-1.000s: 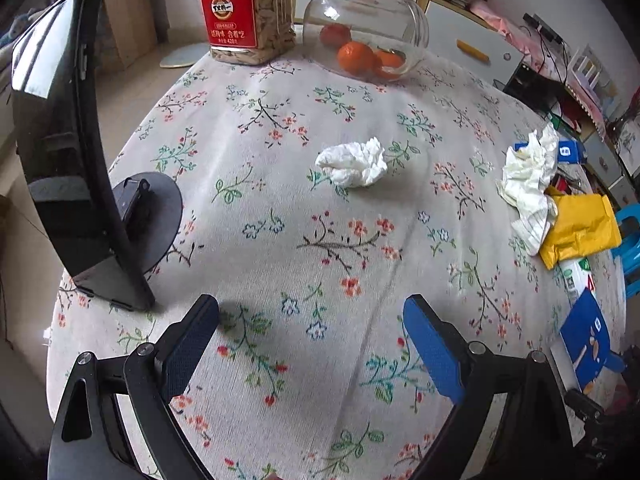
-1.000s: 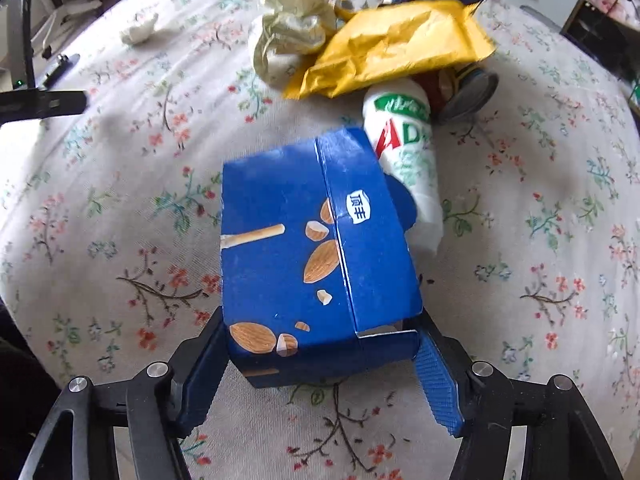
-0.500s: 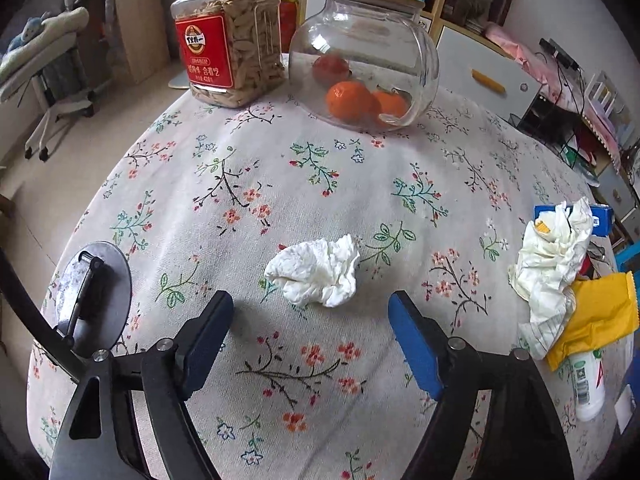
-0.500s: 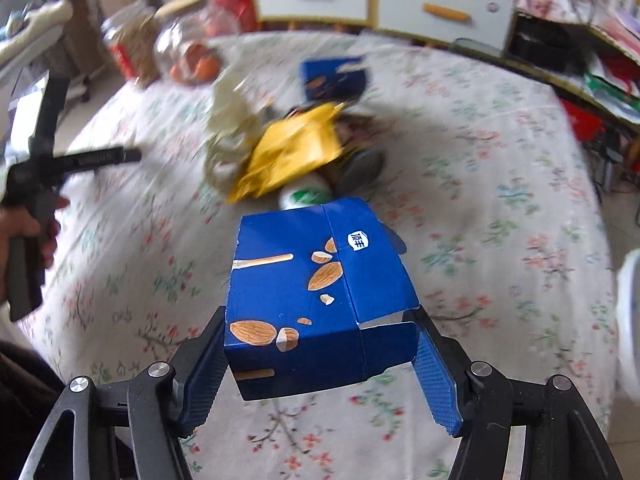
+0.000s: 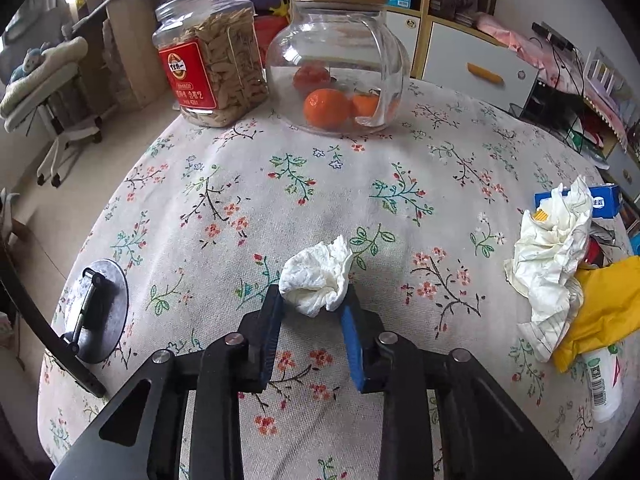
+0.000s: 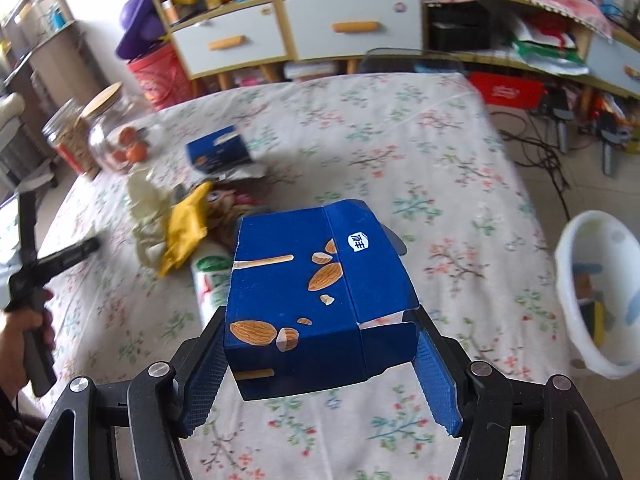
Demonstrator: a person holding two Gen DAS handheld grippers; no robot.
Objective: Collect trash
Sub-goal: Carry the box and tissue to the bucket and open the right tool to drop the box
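Left tool (image 5: 312, 304) closing in on the crumpled white tissue (image 5: 316, 278), pads already squeezing it from both sides, tissue sitting low on the flowered worktop (image 5: 400, 184) right at the near-middle. Right tool (image 6: 320, 360) standing fairly wide and clamping the blue almond-snack box (image 6: 316, 296) by its two sides, box hanging up clear of the cloth, a bit torn at the near right corner. Lying off to the right of the tissue in the left view: a pile of trash with crumpled cream paper (image 5: 552, 256), a yellow wrapper (image 5: 604, 304) tucked under it, and a white bottle (image 5: 604, 380) poking out toward the near edge. Sitting behind that pile, a second blue box (image 5: 600, 202), only partly showing. Resting at the near left edge, a round grey stand base (image 5: 96, 312) with a dark arm curving up out of shot. Standing at the far side of the worktop, a clear round jar with oranges (image 5: 340, 80) under a wooden lid, and just beside it on the left a red-labelled jar of seeds (image 5: 212, 72). Waiting on the floor past the right edge in the right view, a white bin (image 6: 600, 292) with some stuff already in it. Showing at the far left of that same view, a hand (image 6: 24, 340) gripping the other tool's handle, all pretty blurred.
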